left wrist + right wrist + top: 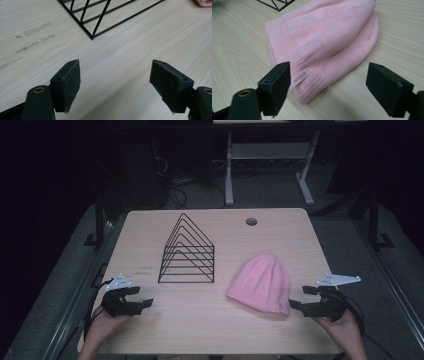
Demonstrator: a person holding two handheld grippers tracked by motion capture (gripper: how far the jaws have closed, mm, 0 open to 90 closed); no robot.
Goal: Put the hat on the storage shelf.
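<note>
From the high view I see the desk [210, 320] with a black wire rack [187, 251] standing near its middle and a pink knitted hat [262, 282] lying flat to the right of it, the two apart. My left gripper [137, 297] sits near the front left corner of the desk, held in a hand [102, 325], with bare wood in front of it and the rack farther off. My right gripper [300, 297] is at the front right, held in the other hand [345, 330], just beside the hat's ribbed edge; I cannot tell from here whether it touches the fabric. A round hole [251, 222] shows in the desk's far edge.

In the left gripper view, the fingers [66, 86] stand wide apart with nothing but desk [117, 82] between them. The corner of the rack [92, 37] lies ahead, well clear of the pads, and a sliver of the hat [205, 2] shows at the top right corner.

In the right gripper view, the fingers [275, 87] are also spread wide and hold nothing. The hat [324, 42] lies right in front of them, its ribbed brim toward me, with a small pale label [300, 78] sewn at the brim next to the left pad. The hat's near corner reaches into the gap, but the pads do not press on it. A bit of the rack [275, 4] shows at the top left.
</note>
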